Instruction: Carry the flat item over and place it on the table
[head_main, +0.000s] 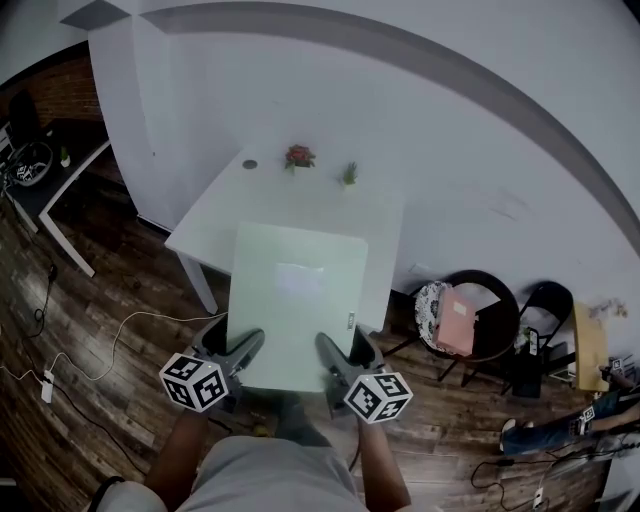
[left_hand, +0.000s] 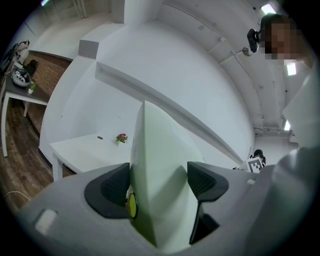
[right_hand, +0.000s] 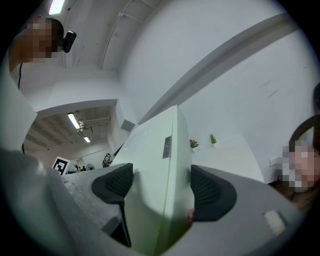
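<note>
While we stand on the dark wood floor (head_main: 100, 420) facing the white table (head_main: 210, 215) by the wall, we hold the pale green board (head_main: 295, 300) aloft, overlapping the tabletop's near edge. Our left gripper (head_main: 243, 347) and right gripper (head_main: 328, 350) each clamp the board's near edge, jaws tight on it. Only the head view shows the round chair (head_main: 497, 283) off the table's right edge. Two small plants (head_main: 299, 156) stand at the far edge.

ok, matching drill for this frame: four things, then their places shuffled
1 board
2 red plant
3 green plant
4 chair

A right of the table, on the floor
B on the table, the left of two plants
C clamped in left gripper and right gripper
D on the table, the right of two plants

Pairs: 1-C, 2-B, 3-D, 4-A
</note>
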